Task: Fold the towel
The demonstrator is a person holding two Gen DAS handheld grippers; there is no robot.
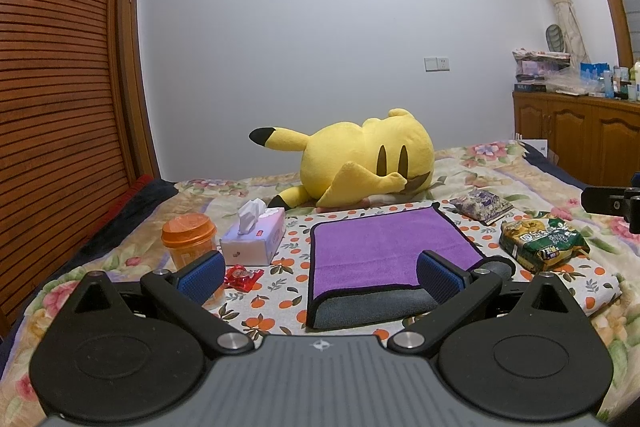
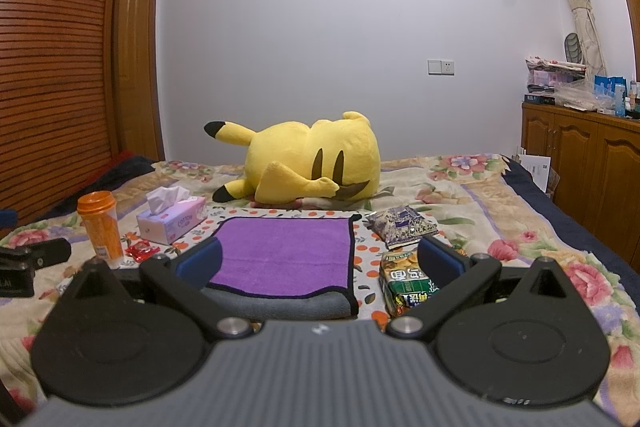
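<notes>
A purple towel [image 1: 380,247] with black trim lies folded on the bed, its grey underside showing along the near edge. It also shows in the right wrist view [image 2: 284,251]. My left gripper [image 1: 320,277] is open and empty, held above the towel's near left part. My right gripper [image 2: 320,263] is open and empty, held over the towel's near right edge. The right gripper's body shows at the right edge of the left wrist view [image 1: 612,203], and the left gripper's body at the left edge of the right wrist view [image 2: 28,263].
A yellow plush toy [image 1: 360,163] lies behind the towel. Left of the towel stand a tissue box [image 1: 252,239], an orange jar [image 1: 188,239] and a red wrapper [image 1: 242,277]. Right of it lie a green snack bag [image 1: 540,243] and a purple packet [image 1: 482,205]. A wooden cabinet [image 1: 580,131] stands at the right.
</notes>
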